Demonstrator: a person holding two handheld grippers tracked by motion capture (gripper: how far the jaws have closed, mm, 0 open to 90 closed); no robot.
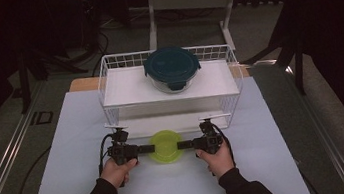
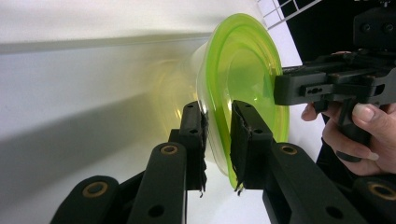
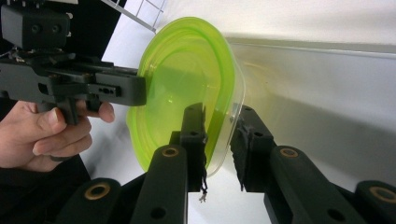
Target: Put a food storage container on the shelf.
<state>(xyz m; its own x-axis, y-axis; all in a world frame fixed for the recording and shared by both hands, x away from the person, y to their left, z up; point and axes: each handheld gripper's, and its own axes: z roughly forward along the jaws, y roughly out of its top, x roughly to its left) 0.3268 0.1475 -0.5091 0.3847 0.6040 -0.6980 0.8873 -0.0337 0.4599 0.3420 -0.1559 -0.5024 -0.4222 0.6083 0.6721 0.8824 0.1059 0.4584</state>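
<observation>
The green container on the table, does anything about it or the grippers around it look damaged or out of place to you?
Nothing is spilled or askew: the green container sits level with both grippers on its rim. The one oddity is wear: the pads of the left gripper look frayed, with loose threads hanging from their edges.

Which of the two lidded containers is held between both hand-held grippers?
The yellow-green lidded container on the white table, gripped at opposite rims; the dark teal-lidded glass container sits untouched on the wire rack's shelf.

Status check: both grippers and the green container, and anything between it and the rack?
Left gripper and right gripper each clamped on opposite rims of the green lidded container. Container on table. Wire rack just behind; path clear.
</observation>
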